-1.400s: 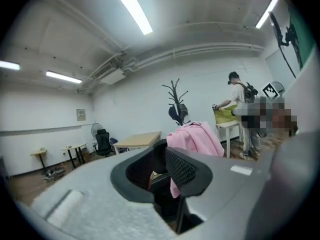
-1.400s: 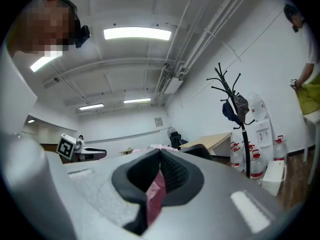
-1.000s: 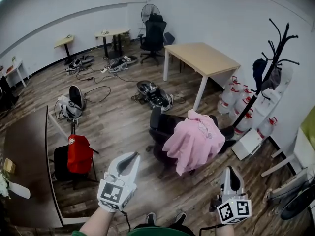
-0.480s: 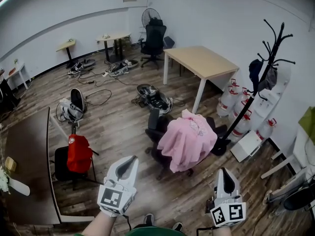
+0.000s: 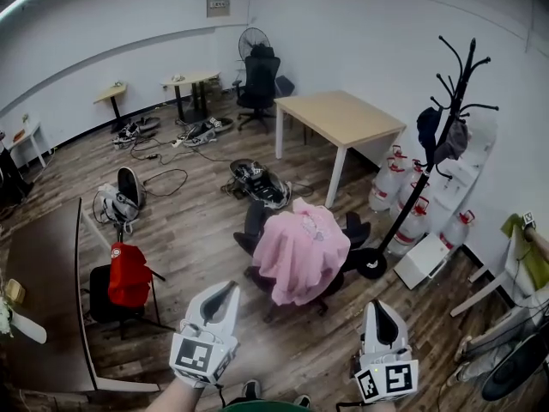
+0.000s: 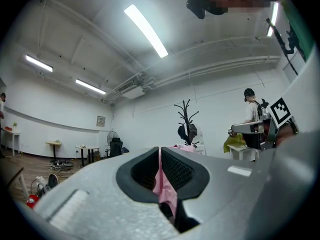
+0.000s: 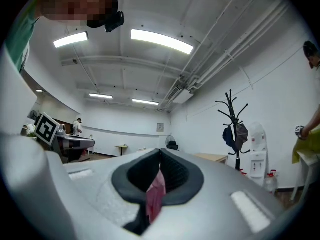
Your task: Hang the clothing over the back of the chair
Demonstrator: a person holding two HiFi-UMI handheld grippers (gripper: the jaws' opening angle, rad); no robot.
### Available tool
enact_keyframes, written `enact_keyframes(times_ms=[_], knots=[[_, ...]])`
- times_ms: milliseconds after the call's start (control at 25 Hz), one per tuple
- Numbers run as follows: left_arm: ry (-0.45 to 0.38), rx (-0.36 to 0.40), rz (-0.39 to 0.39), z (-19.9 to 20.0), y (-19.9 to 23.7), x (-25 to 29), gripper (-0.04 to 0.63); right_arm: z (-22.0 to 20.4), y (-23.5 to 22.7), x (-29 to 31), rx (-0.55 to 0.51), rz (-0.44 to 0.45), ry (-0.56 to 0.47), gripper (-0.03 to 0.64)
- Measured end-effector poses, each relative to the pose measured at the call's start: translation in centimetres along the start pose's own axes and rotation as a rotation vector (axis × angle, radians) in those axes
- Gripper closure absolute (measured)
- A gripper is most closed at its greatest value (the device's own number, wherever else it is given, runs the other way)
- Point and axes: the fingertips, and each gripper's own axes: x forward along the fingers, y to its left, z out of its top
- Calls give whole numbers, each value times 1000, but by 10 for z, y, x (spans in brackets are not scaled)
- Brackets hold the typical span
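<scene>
As I look down, head view: pink garment [image 5: 300, 247] lies draped over the chair [image 5: 354, 229], seemingly across its back, with the bulk hanging toward me.
Claws, head view: left claw [image 5: 228, 288] and right claw [image 5: 382, 307] are well apart from the chair.
Left gripper view: my jaws are pressed together with nothing gripped; the pink strip in the slot is the garment far off.
Right gripper view: same, jaws together and empty, pink showing through the slot.
Risk, slide: drape looks lopsided; the heavier side could drag it to the floor.
Risk, chair: office type, likely swivels; a nudge from me could shed the cloth.
Risk, response: closed claws must open before any catch.
</scene>
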Motion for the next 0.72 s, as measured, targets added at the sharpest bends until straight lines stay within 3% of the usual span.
enact_keyframes(times_ms=[720], knots=[[2,30,63,9,-30,22,571,7,-37,1,-13,42,-26,612]])
